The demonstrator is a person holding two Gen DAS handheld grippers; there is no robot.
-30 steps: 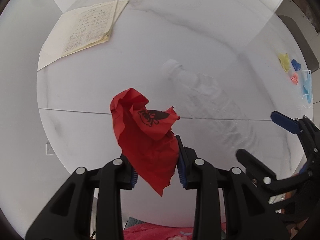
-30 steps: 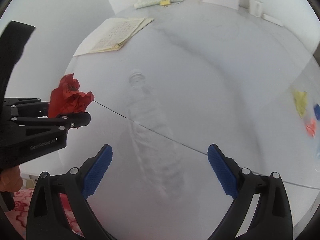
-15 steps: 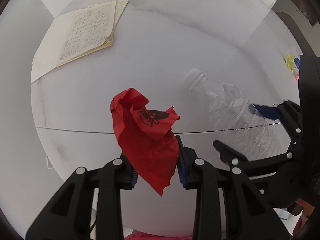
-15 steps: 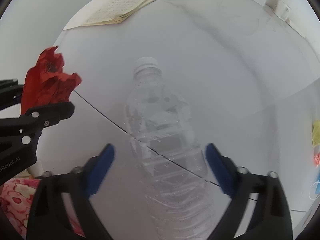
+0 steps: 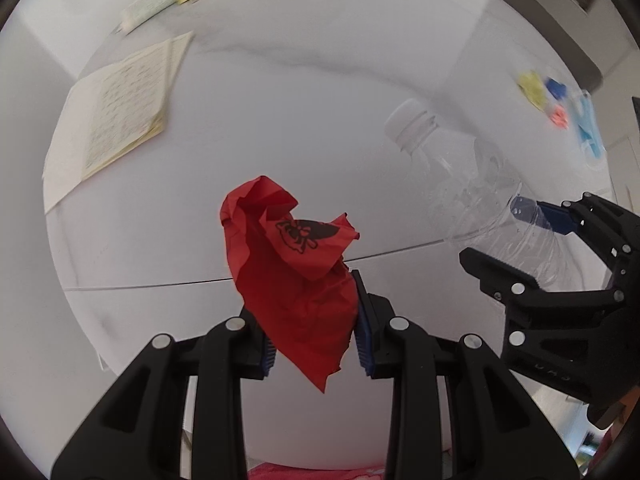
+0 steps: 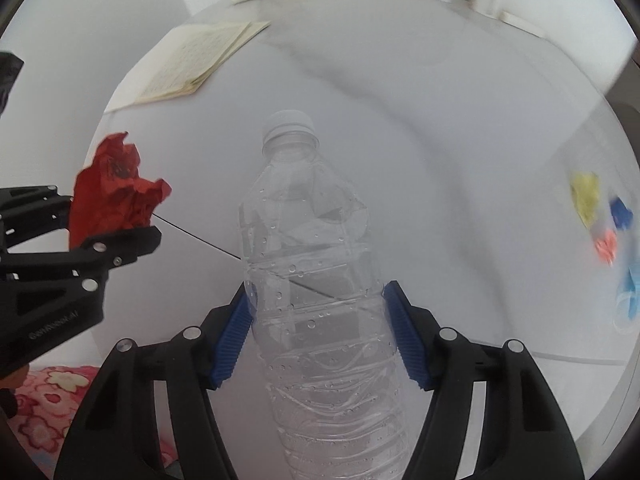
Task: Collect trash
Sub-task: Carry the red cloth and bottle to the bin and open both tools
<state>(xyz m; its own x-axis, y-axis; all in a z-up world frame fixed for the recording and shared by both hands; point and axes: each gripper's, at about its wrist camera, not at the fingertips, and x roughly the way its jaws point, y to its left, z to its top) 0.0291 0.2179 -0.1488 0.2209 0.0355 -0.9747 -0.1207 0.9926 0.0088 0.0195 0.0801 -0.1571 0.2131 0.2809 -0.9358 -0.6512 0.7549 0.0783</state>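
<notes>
- Above the round white marble-look table [image 5: 280, 92], the left gripper [image 5: 316, 344] pinches a crumpled red paper wrapper with a black print [image 5: 296, 276] between its blue pads; the wrapper sticks up past the fingertips, clear of the tabletop.
- To its right, the right gripper [image 6: 320, 332] has just been closing, and its blue ribbed pads now press on both sides of a clear, empty plastic bottle with a white cap [image 6: 312, 280], cap pointing away from the camera.
- In the left wrist view the same bottle [image 5: 464, 184] lies tilted, its cap toward the table's middle.
- At the far left of the table rests an open booklet of printed pages [image 5: 120, 104]; beyond it lies a pale green tube [image 5: 168, 0].
- Near the right edge sit small yellow, blue and pink scraps [image 6: 600, 212] beside a light blue face mask [image 6: 626, 292].
</notes>
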